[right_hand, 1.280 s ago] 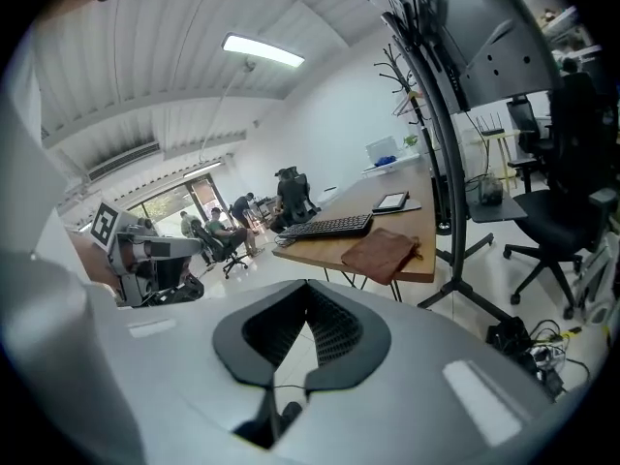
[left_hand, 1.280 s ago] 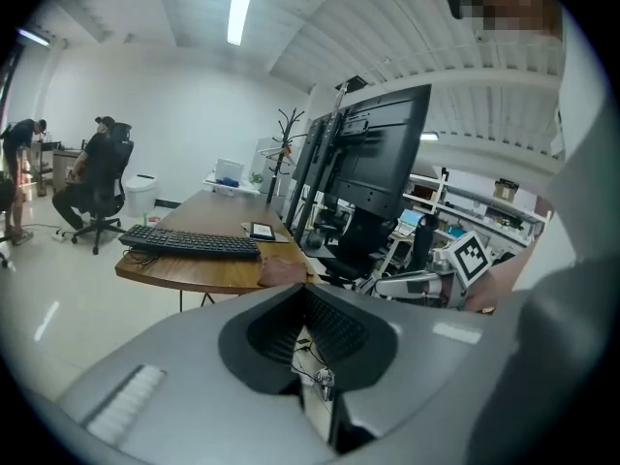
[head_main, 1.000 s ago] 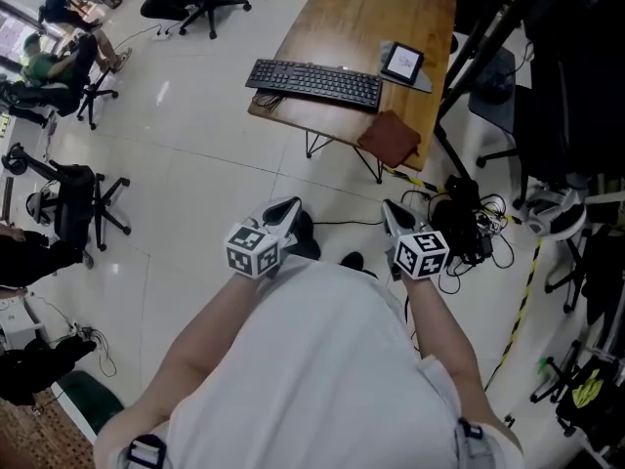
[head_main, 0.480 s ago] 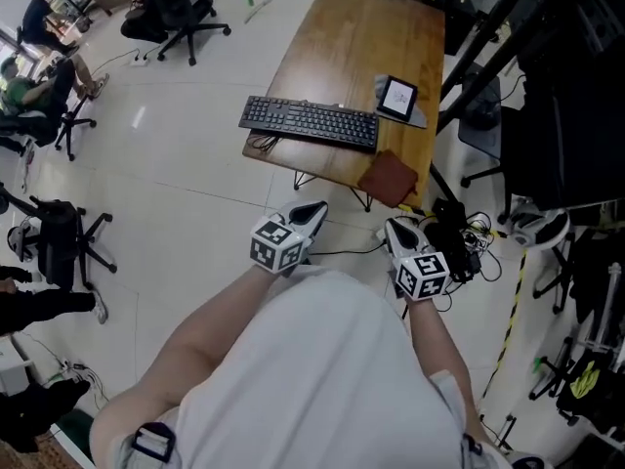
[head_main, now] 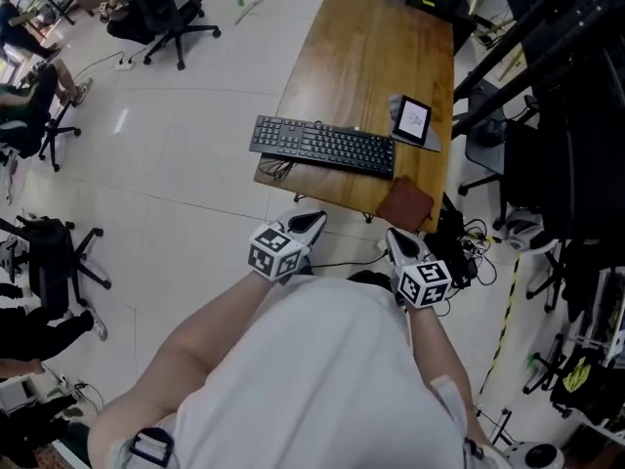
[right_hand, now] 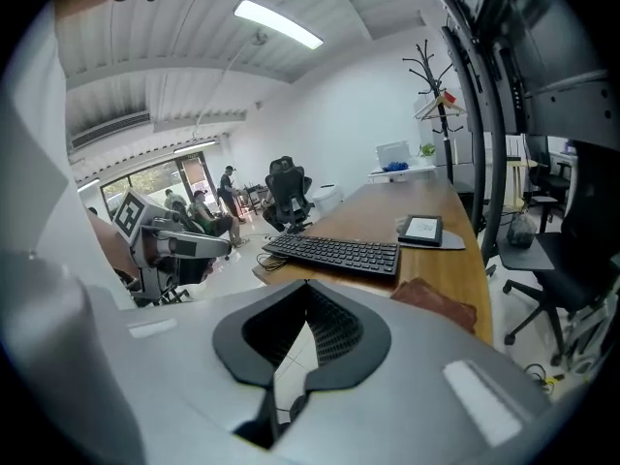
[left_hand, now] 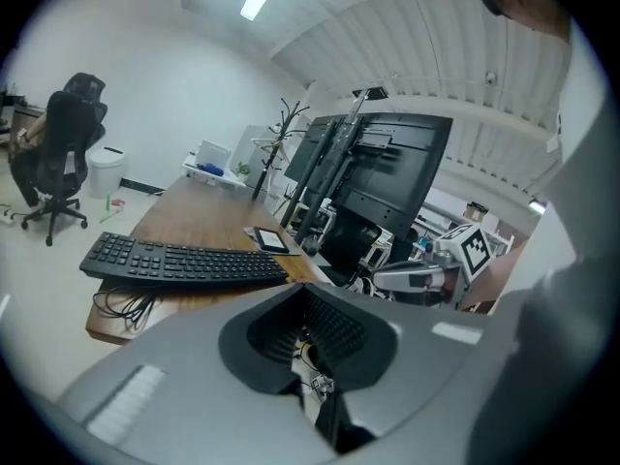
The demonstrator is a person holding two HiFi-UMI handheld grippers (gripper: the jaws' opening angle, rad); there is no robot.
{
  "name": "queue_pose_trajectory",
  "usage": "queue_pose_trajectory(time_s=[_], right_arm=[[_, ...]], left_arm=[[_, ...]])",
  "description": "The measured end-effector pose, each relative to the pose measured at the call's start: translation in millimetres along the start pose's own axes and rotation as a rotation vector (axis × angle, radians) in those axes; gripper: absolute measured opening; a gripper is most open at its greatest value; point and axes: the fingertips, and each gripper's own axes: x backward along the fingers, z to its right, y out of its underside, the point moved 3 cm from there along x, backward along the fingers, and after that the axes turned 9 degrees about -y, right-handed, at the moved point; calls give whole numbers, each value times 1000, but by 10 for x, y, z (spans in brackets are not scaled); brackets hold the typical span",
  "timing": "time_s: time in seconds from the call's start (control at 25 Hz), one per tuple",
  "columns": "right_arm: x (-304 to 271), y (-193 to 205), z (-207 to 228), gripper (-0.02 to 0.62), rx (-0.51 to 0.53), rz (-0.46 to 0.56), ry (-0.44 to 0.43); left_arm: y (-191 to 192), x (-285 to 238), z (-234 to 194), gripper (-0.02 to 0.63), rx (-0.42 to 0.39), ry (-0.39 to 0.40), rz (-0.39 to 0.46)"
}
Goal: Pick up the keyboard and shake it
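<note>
A black keyboard (head_main: 324,147) lies across the near end of a wooden table (head_main: 371,37), its cable hanging off the front edge. It also shows in the left gripper view as the keyboard (left_hand: 184,260) and in the right gripper view as the keyboard (right_hand: 334,252). My left gripper (head_main: 311,224) is shut and empty, held short of the table's near edge. My right gripper (head_main: 395,241) is likewise shut and empty, below the table's near right corner. Both are well apart from the keyboard.
A small tablet (head_main: 413,117) on a grey sleeve lies right of the keyboard. A brown pad (head_main: 404,204) sits at the near right corner. Tangled cables (head_main: 467,242) lie on the floor to the right beside dark stands (head_main: 547,47). Office chairs (head_main: 166,13) stand at left.
Both grippers have moved forward toward the table, and the table and keyboard now sit nearer in the head view. Both stay shut.
</note>
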Motion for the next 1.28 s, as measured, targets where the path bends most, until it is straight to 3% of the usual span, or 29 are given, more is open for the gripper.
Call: queue_pose_trajectory(time_s=[0.36, 0.68, 0.88, 1.28], right_arm=[[-569, -303, -75, 3, 40, -50, -89], [-1136, -202, 61, 3, 3, -139, -177], [-1477, -430, 98, 3, 6, -128, -240], [-1695, -679, 291, 3, 21, -130, -282]], left_arm=[[115, 301, -501, -2, 100, -99, 11], [-49, 295, -765, -2, 83, -192, 31], [-265, 158, -1051, -2, 58, -220, -15], [-662, -190, -1348, -2, -8, -261, -42]])
